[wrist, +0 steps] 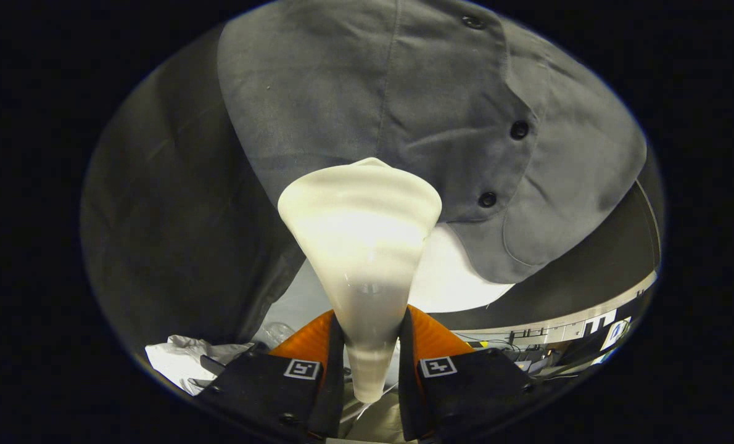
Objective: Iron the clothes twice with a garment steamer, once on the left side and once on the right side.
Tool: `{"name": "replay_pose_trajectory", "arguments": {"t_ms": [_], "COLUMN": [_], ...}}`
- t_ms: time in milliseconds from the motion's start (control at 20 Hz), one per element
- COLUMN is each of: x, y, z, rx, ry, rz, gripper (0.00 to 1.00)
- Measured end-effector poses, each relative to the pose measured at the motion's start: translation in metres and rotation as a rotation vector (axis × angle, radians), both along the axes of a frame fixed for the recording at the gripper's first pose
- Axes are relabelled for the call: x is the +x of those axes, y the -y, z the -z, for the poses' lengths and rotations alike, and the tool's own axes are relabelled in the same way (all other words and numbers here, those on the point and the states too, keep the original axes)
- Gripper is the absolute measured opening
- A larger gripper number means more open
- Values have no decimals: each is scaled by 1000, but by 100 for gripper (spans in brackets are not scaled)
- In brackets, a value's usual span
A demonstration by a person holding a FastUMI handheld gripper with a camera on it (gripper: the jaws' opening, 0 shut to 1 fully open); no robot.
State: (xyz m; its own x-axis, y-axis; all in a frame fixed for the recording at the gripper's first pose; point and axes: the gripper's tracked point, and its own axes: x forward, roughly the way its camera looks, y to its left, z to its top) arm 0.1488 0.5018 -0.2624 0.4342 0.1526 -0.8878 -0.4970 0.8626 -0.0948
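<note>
Steamer (pixel 364 246) clamped between my gripper (pixel 370 345) jaws, both fingers pressing its narrow neck, its wide head just ahead against the grey buttoned shirt (pixel 404 105) hanging beyond them.

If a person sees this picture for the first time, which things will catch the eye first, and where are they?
First comes the pale, cone-shaped garment steamer, held between the fingers of the hand-held gripper, which press on its narrow handle from both sides. Just beyond its wide head hangs the grey shirt, with a row of dark buttons running down its front edge, beyond the steamer and off to one side.
</note>
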Motion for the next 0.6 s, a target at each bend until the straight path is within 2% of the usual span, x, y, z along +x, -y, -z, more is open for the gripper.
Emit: {"name": "replay_pose_trajectory", "arguments": {"t_ms": [300,600], "x": [15,40], "y": [8,37], "z": [-34,-127], "rx": [67,138], "ry": [74,214], "rz": [50,120], "gripper": [45,45]}}
